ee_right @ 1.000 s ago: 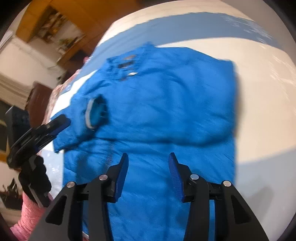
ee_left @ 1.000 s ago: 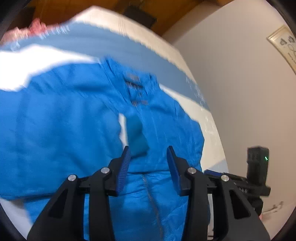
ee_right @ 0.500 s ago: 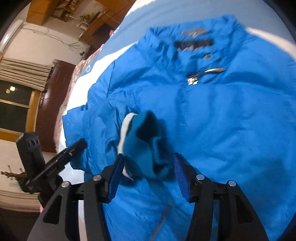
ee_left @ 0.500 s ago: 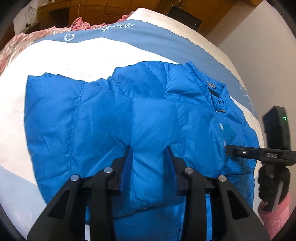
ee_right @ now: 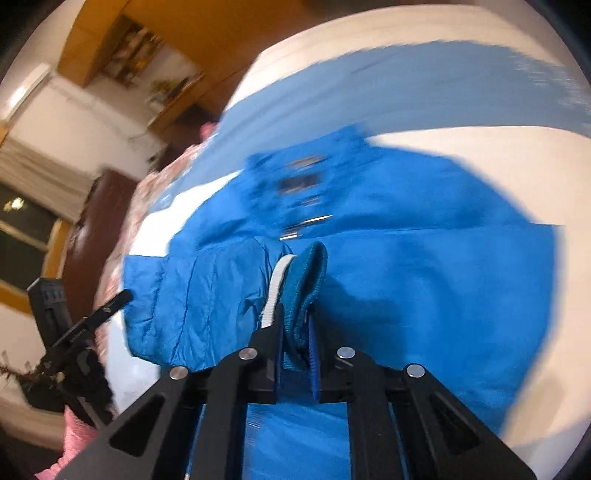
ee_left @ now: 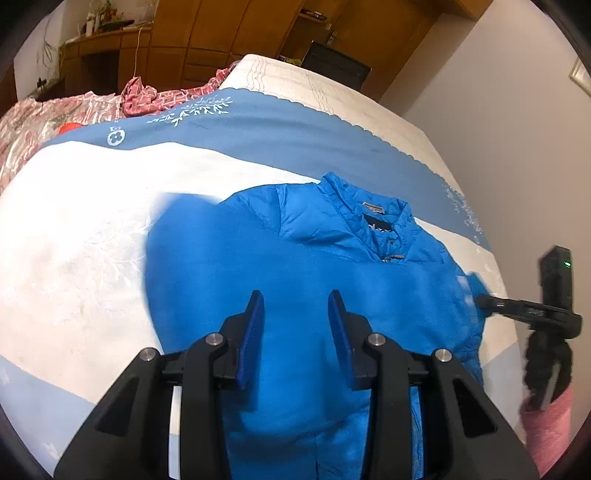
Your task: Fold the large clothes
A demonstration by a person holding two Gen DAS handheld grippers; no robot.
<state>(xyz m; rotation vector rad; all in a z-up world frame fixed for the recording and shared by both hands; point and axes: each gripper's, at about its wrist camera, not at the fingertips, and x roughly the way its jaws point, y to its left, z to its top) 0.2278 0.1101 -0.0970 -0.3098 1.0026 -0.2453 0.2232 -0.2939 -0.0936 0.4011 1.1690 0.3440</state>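
Observation:
A bright blue puffer jacket lies flat on the bed, its collar pointing to the far side. My left gripper hovers over the jacket's middle, open, with nothing between its fingers. My right gripper is closing, and its pads pinch the teal knit sleeve cuff with its white band. The sleeve trails off to the left of that grip. In the left wrist view the right gripper reaches in from the right edge and holds the cuff by the jacket's right side.
The bed cover is white with blue bands. Pink patterned bedding is heaped at the far left. Wooden cupboards stand behind the bed and a plain wall runs along its right. A pink sleeve shows behind the right gripper.
The right gripper went from open around the cuff to shut on it and carried it sideways. The left gripper's view swung, so the jacket now sits further right and away.

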